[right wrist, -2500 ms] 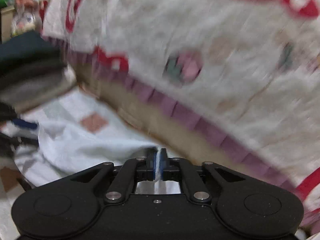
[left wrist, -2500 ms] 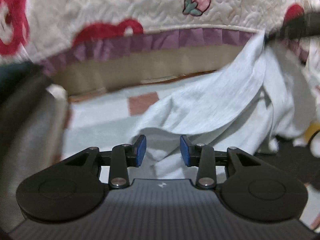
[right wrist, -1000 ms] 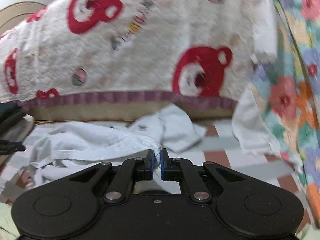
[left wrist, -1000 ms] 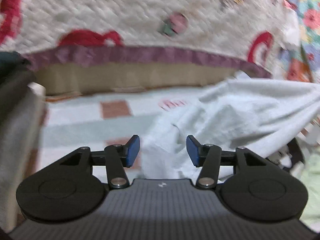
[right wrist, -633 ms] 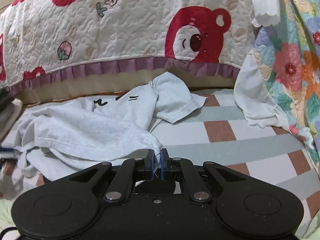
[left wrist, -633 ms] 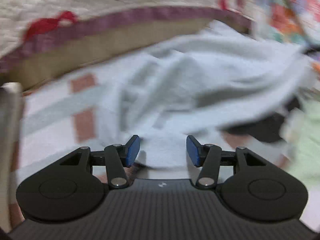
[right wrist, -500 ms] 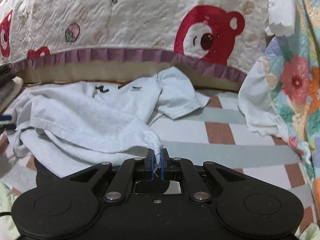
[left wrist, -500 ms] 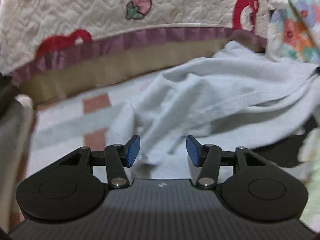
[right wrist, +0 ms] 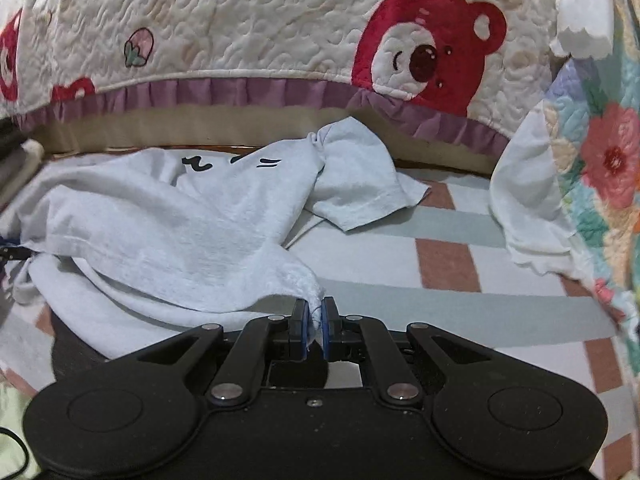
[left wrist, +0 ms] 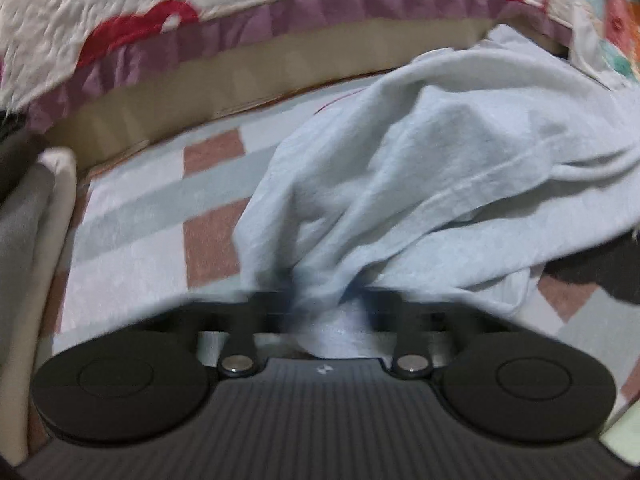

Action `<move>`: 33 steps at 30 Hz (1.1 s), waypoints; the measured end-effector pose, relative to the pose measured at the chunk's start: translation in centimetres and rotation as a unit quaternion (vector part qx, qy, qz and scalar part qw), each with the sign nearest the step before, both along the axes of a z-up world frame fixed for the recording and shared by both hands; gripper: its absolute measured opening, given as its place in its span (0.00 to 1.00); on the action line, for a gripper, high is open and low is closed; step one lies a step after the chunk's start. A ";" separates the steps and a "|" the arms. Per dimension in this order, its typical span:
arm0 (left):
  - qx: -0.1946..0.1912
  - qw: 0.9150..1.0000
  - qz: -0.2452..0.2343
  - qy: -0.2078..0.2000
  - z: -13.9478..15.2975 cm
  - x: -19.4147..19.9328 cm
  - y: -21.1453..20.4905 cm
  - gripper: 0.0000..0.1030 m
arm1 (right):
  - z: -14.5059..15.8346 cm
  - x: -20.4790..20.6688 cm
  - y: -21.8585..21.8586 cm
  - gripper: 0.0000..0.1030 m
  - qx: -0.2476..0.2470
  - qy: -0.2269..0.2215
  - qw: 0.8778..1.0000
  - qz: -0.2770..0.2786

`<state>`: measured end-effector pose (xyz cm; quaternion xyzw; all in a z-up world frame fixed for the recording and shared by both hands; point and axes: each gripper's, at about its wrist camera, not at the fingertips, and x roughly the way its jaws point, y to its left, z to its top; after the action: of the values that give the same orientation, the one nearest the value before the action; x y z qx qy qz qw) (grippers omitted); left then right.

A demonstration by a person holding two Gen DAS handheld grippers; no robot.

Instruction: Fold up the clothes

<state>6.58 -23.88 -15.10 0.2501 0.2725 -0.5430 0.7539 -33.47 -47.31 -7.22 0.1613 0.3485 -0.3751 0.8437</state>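
2 grippers meet 1 pale blue t-shirt (right wrist: pixel 168 232), which lies crumpled on a checked mat (right wrist: pixel 400 300) in front of a quilt (right wrist: pixel 280 20) printed with red bears. the right gripper (right wrist: pixel 314 322) has its jaws pinched tight on a corner of the shirt's hem. the left gripper (left wrist: pixel 324 312) sits in a bunch of the same cloth (left wrist: pixel 420 168); its finger ends are blurred and covered by fabric, so i cannot tell how its jaws stand. a floral cover (right wrist: pixel 608 152) hangs at the right.
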 end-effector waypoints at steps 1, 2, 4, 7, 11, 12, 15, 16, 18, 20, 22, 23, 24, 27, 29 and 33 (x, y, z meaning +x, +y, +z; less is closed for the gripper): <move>-0.016 1.000 0.005 -0.001 0.7 0.0 0.4 0.04 | -0.1 -0.2 -0.2 0.07 0.009 -0.008 1.000 -0.002; -0.031 0.999 0.009 -0.002 1.4 0.1 0.8 0.04 | -0.3 -0.4 -0.3 0.07 0.017 -0.015 1.000 -0.003; -0.080 0.996 0.037 0.014 3.2 1.0 2.2 0.04 | -0.6 -0.8 -0.6 0.08 0.035 -0.030 0.999 -0.007; -0.140 0.985 0.075 0.066 4.7 2.9 4.2 0.04 | -1.0 -1.4 -1.1 0.14 0.061 -0.053 0.997 -0.012; -0.162 0.980 0.081 0.086 4.9 3.6 4.9 0.04 | -2.8 -1.2 -1.3 0.14 0.070 -0.038 0.997 -0.011; -0.173 0.977 0.079 0.093 5.2 3.6 5.2 0.04 | -3.2 -1.0 -1.2 0.14 0.069 -0.031 0.997 -0.010; -0.162 0.971 0.084 0.154 6.5 3.8 5.9 0.03 | -3.9 -0.3 -1.2 0.07 0.025 0.032 0.999 -0.027; -0.139 0.968 0.094 0.187 6.7 3.9 6.1 0.03 | -3.3 -0.2 -1.2 0.07 0.007 0.040 0.999 -0.033; -0.110 0.975 0.096 0.169 6.4 2.3 6.8 0.03 | -1.4 -0.5 -1.4 0.07 -0.025 0.025 0.998 -0.046; -0.060 0.988 0.094 0.109 5.2 0.5 6.7 0.03 | -0.1 -0.7 -1.5 0.07 -0.024 0.007 0.998 -0.055; -0.019 0.988 0.102 0.112 3.6 0.7 6.0 0.04 | -0.5 -0.5 -1.4 0.09 0.000 0.005 0.999 -0.050; -0.010 0.987 0.104 0.124 2.9 1.2 5.8 0.04 | -1.2 -0.5 -1.2 0.11 0.009 -0.001 0.999 -0.044; -0.001 0.985 0.106 0.136 2.3 1.6 5.5 0.05 | -1.9 -0.5 -1.0 0.12 0.019 -0.007 0.999 -0.038; 0.007 0.986 0.109 0.127 1.9 1.8 5.2 0.06 | -3.5 -0.7 -1.0 0.16 0.048 -0.041 0.997 -0.041; 0.013 0.986 0.106 0.128 1.7 1.6 5.2 0.07 | -4.0 -0.5 -1.0 0.16 0.049 -0.039 0.997 -0.039; 0.025 0.987 0.095 0.126 1.5 1.0 5.2 0.14 | -4.3 -0.8 -0.9 0.31 0.049 -0.042 0.998 -0.025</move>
<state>7.63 -18.67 -13.65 0.1712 0.4010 -0.4894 0.7552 -34.23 -48.19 -11.48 0.2268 0.3268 -0.3711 0.8391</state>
